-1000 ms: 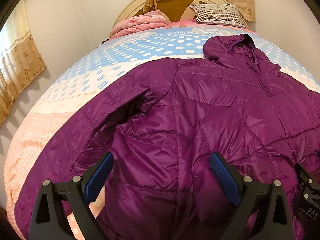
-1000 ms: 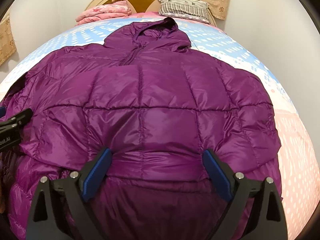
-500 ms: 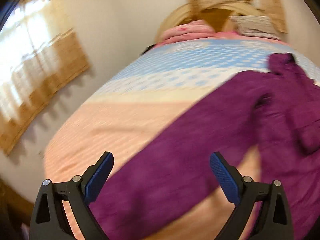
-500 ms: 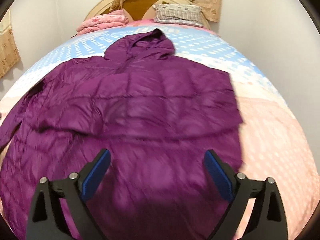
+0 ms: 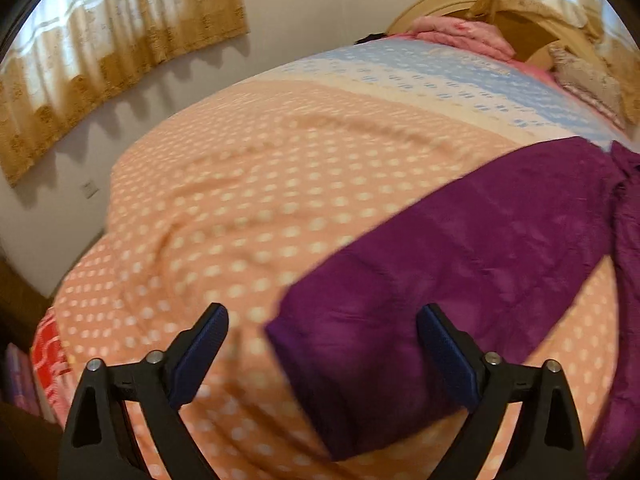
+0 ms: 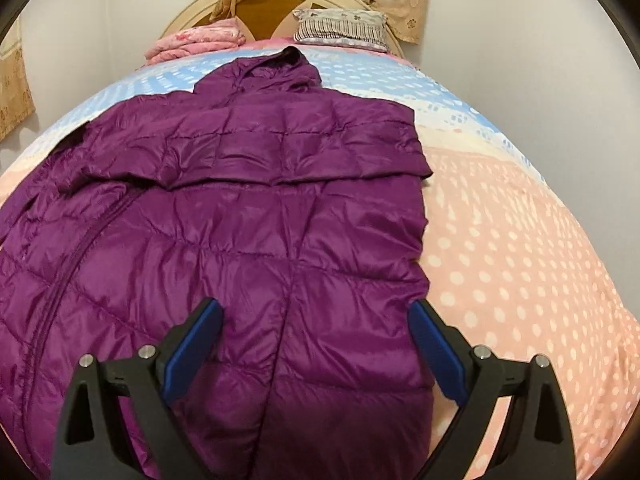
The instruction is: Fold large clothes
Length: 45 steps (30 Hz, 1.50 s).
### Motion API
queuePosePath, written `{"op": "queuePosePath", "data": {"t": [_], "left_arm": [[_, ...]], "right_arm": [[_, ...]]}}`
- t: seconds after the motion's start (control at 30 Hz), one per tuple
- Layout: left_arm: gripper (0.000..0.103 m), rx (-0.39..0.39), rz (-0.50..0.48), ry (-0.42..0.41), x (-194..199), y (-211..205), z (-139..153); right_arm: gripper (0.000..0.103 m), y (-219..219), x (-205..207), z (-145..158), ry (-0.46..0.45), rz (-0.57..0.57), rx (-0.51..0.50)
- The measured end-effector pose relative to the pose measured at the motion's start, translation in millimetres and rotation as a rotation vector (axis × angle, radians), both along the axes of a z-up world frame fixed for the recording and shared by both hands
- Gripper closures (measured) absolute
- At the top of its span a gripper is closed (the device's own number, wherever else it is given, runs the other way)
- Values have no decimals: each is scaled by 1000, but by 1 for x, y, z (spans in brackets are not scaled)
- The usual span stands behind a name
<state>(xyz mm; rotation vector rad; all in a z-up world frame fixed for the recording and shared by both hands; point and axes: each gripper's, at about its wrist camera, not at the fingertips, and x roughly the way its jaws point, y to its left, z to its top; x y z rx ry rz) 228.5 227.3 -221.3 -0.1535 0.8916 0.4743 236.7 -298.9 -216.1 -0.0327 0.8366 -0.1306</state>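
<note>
Both grippers gape wide and hold nothing: the left gripper [image 5: 322, 322] hovers over the sleeve [image 5: 460, 264] running toward 2 o'clock, the right gripper [image 6: 316, 316] above the jacket [image 6: 248, 216] spread on the bed [image 6: 520, 240].

Soft, even indoor light in both views, no hard glare. Left wrist view was motion-blurred: bedspread [image 5: 280, 200] dots smeared, sleeve [image 5: 460, 264] edges soft, curtain [image 5: 100, 52] glowing with daylight behind it and casting scalloped shadows on the wall below. Right wrist view was sharper; jacket [image 6: 248, 240] showed a mild sheen on its quilting, with dark shade near the bottom of the frame. Strong fisheye bending at the edges, black vignette in the corners. Headboard [image 6: 264, 4] area slightly soft.
</note>
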Motion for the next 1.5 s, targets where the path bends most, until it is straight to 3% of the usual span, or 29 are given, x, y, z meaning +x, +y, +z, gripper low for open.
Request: {"op": "queuePosePath", "data": {"t": [0.07, 0.13, 0.17, 0.2, 0.3, 0.43, 0.53, 0.63, 0.8, 1.03, 1.13, 1.2, 1.27, 1.3, 1.37, 1.43, 1.5], "left_arm": [[51, -25, -46, 7, 9, -7, -3], [71, -34, -66, 16, 17, -11, -8], [91, -24, -65, 7, 17, -12, -5], [97, -17, -63, -4, 18, -11, 0], [99, 1, -37, -61, 17, -5, 27], [99, 136, -54, -177, 22, -15, 88], [99, 217, -117, -261, 31, -47, 130], [99, 235, -222, -326, 44, -100, 160], [99, 204, -407, -371, 62, -200, 175], [99, 192, -632, -313, 85, -348, 133], [95, 195, -694, -272, 94, -393, 107], [83, 217, -732, -230, 96, -419, 91], [48, 257, -744, -230, 91, -440, 83], [41, 271, -750, -252, 87, -444, 83], [17, 286, -760, -320, 77, -448, 88], [5, 295, -746, -360, 71, -443, 95], [5, 289, -715, -381, 73, -423, 101]], "right_arm": [[6, 0, -1, 2, -7, 4, 1], [6, -1, -3, 4, -18, 5, 4], [6, -2, -3, 5, -23, 4, 5], [6, -4, -4, 7, -29, 1, 7], [6, -16, -7, 12, -48, -18, 6], [6, -42, -11, 21, -77, -73, -1], [6, -67, -15, 29, -103, -130, 18], [6, -87, -20, 32, -117, -175, 46], [6, -107, -29, 29, -122, -209, 72], [6, -119, -38, 19, -127, -223, 108], [6, -123, -38, 12, -118, -224, 120], [6, -124, -37, 7, -109, -224, 129], [6, -124, -36, 4, -102, -226, 136], [6, -124, -37, 4, -103, -227, 132], [6, -121, -36, 6, -104, -219, 134], [6, -118, -34, 9, -101, -206, 143], [6, -112, -32, 13, -95, -193, 143]]}}
